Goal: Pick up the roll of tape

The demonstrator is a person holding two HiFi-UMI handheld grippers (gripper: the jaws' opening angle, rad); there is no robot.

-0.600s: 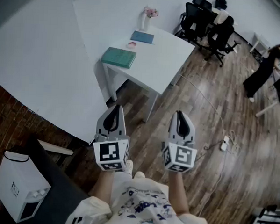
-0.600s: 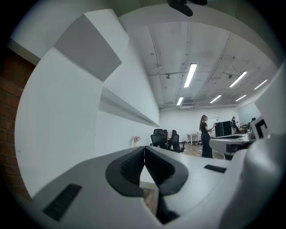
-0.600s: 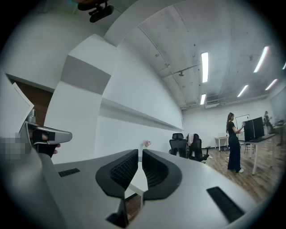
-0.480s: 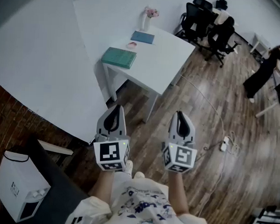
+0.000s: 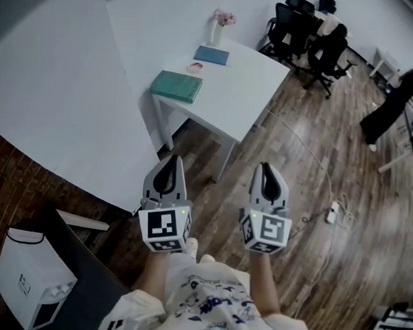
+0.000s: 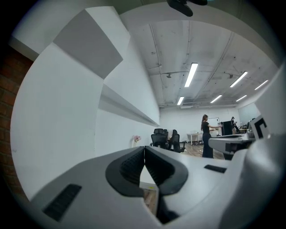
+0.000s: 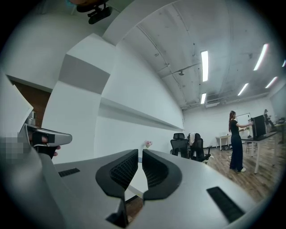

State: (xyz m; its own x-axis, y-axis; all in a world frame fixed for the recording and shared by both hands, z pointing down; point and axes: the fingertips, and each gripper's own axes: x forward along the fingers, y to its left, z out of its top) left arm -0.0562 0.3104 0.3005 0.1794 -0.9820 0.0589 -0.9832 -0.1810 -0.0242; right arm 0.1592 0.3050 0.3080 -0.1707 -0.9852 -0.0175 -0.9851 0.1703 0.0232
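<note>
Two hand-held grippers are held level, side by side, over the wooden floor in front of the worktop. In the left gripper view, the left hand-held gripper is seen fully closed, its tips touching and nothing between them. In the right gripper view, the right hand-held gripper is drawn together save for a thin slit and is likewise empty.

Only in the head view is the worktop's surface laid out. The roll of tape, made out only as a small pale disc, lies toward the worktop's far side, between a teal book and a blue notebook. A vase of flowers stands at the worktop's far corner. Of these, only the vase is caught in the gripper views.

Bare floor is left open up to the worktop's near edge. A white wall closes off the worktop's left side, and a power strip lies on the floor to the worktop's right.
</note>
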